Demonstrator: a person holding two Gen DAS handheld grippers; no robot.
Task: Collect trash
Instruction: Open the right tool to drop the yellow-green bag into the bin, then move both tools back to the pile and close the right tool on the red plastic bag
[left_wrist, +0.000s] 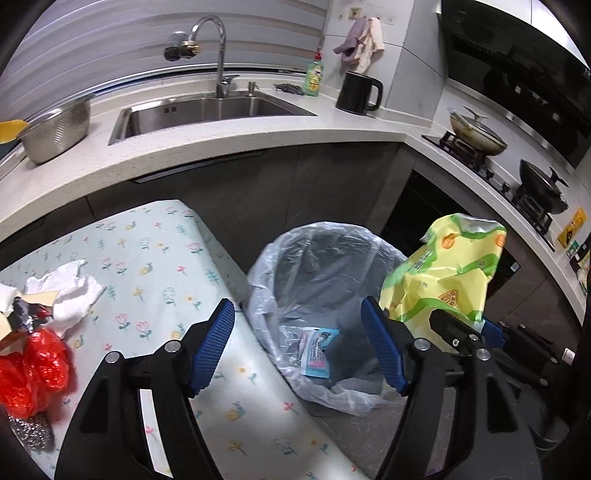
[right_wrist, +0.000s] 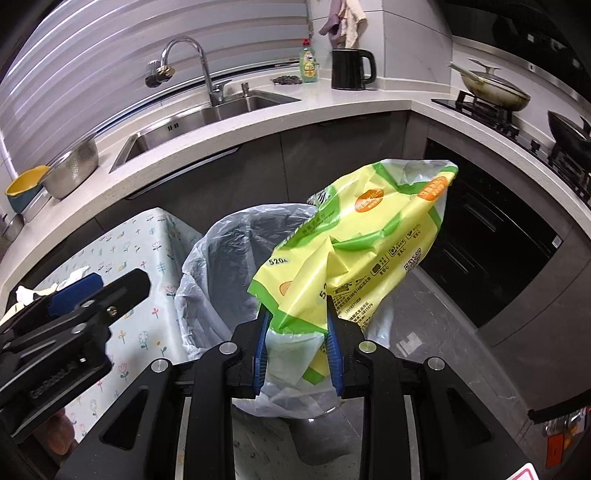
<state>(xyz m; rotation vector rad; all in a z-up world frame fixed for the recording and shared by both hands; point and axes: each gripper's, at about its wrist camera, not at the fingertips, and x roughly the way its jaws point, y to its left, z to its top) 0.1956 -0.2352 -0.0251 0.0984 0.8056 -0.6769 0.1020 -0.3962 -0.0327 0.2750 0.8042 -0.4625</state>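
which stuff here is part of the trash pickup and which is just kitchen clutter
Part of the job:
- yellow-green wrapper, clamped in the right gripper
- lined trash bin, one small packet already inside
- crumpled paper towel and red plastic bag on the floral table
- left gripper, open and empty

Just lying about:
- kettle
- dish soap
- colander
- pans

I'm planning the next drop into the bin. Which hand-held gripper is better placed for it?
Right. The right hand-held gripper is clamped on the yellow wrapper, held just above the lined bin. The left hand-held gripper is open and empty over the bin; a packet already lies inside.
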